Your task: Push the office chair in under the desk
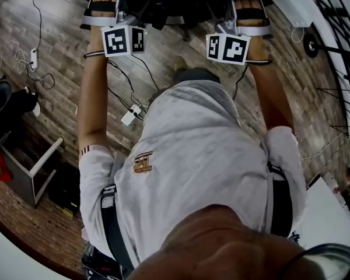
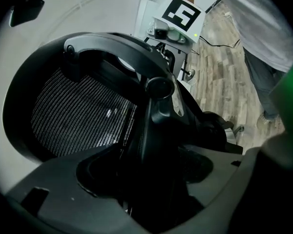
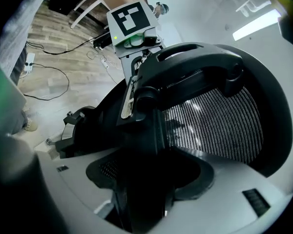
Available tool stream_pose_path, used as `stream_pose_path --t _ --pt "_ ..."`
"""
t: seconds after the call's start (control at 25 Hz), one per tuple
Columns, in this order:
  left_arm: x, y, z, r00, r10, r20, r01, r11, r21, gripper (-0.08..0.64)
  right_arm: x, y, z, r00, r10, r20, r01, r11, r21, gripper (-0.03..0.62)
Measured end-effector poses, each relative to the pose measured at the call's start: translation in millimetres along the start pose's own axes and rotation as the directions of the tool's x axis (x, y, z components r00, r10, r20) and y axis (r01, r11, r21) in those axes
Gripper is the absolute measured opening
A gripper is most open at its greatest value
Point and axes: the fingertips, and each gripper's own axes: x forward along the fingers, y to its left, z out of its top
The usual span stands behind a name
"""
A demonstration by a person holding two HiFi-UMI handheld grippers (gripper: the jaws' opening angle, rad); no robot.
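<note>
The push step is in hand: the person in the pale grey shirt (image 1: 198,150) stands with both arms stretched forward to the black office chair with a curved frame and mesh back (image 2: 83,116), which sits at the top of the head view on the wooden plank floor (image 1: 52,51). The left gripper (image 2: 151,194) has its grey jaws closed onto a dark upright strut of the chair's back frame, and the right gripper (image 3: 144,189) pinches the frame in the same way from the other side. A pale slab (image 1: 291,7) at the top right of the head view may be the near edge of the white desk, but how far the chair's seat reaches under that edge cannot be told. The next move, as I judge it, calls for an even forward shove from both sides so the chair rolls straight toward the desk's near edge, clear of the loose cables (image 1: 128,92) on the floor
</note>
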Motion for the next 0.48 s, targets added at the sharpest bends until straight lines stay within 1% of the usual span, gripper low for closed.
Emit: stream_pose_path --t 0.32,0.48 --pt "70.8 37.6 -40.7 1.0 0.002 -0.017 -0.001 1.0 0.012 0.344 75.0 -29.3 -13.5 1.0 -0.01 -0.007 0.01 1.0 0.005 0.265" --pt "108.1 51.4 -54.7 1.0 -0.011 0.0 0.011 1.0 0.015 0.344 110.6 -39.8 -27.0 1.0 -0.005 -0.031 0.005 1.0 0.012 0.265"
